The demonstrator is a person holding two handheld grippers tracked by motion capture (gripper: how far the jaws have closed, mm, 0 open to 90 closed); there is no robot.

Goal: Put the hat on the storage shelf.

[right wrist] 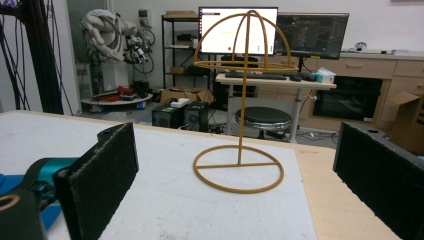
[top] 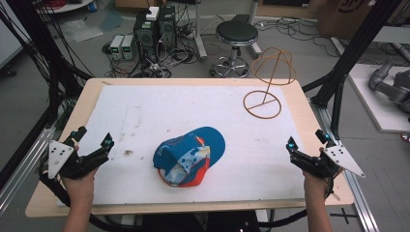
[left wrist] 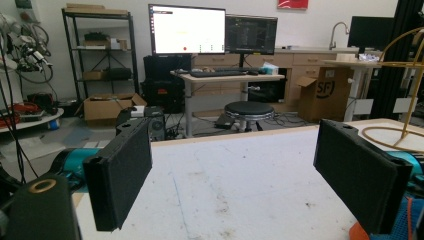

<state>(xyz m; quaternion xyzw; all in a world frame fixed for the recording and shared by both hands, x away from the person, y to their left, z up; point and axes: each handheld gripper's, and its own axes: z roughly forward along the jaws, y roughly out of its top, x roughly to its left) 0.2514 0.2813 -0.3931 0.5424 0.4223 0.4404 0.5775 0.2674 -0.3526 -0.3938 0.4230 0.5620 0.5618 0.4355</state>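
A blue cap (top: 189, 155) with orange and white panels lies on the white mat (top: 145, 116), near the table's front middle. A gold wire hat stand (top: 263, 104) rises at the back right of the mat. My left gripper (top: 93, 137) hovers at the front left, open, with nothing between its fingers. In the left gripper view the pads (left wrist: 120, 180) stand wide apart, and the cap's edge (left wrist: 407, 220) shows at the lower right. My right gripper (top: 307, 140) is at the front right edge, open and empty. In the right gripper view the hat stand (right wrist: 240, 165) stands straight ahead between the jaws.
The mat lies on a wooden table (top: 63, 145). Black frame posts (top: 338, 87) stand at the table's right and left sides. Beyond the far edge are a black stool (top: 236, 34), computer boxes (top: 154, 29) and loose cables on the floor.
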